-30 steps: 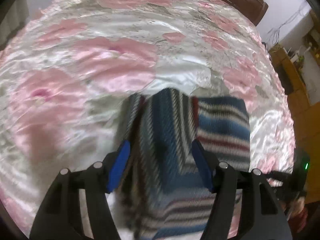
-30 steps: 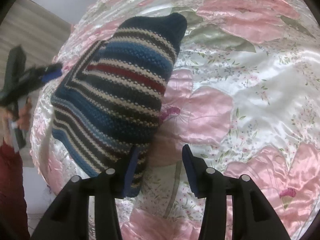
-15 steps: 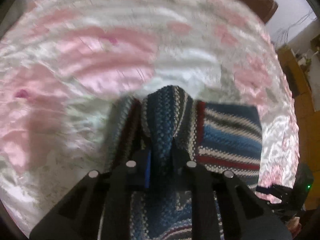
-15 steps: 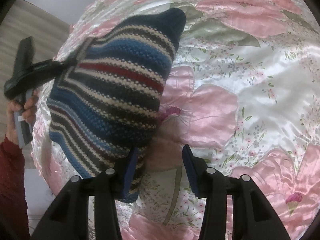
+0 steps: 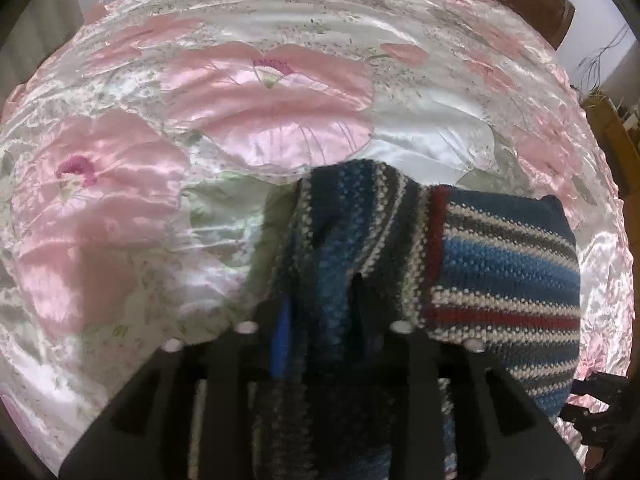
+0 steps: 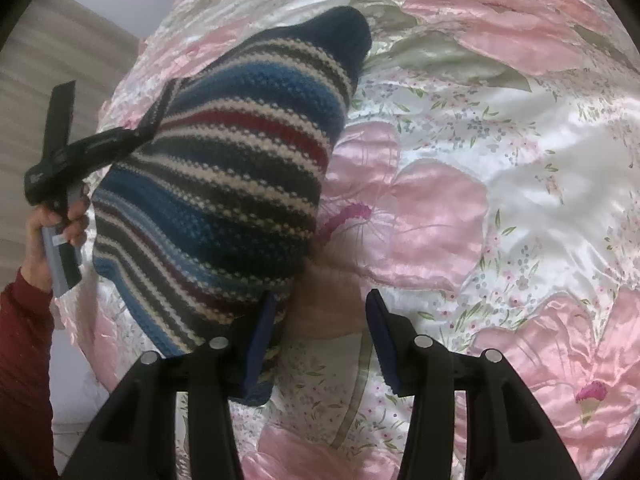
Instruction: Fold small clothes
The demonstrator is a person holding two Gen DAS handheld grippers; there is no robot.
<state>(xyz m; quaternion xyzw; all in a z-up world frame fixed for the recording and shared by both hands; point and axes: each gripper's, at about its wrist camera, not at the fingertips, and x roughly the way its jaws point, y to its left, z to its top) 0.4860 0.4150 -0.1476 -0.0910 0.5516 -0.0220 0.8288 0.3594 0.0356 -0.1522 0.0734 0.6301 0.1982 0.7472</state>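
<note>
Left wrist view: a knitted garment (image 5: pixel 500 264) striped in blue, cream, grey and dark red lies on a bed's pink-flowered satin bedspread (image 5: pixel 260 92). The left gripper (image 5: pixel 320 320) has its jaws clamped on a raised fold of it. The right gripper (image 6: pixel 316 340) hovers at its edge, jaws apart.

Soft, even indoor light; the satin bedspread (image 5: pixel 248 92) glares in white streaks. Fisheye bending darkens every corner. The striped knit (image 5: pixel 344 248) blurs close to the left lens.
</note>
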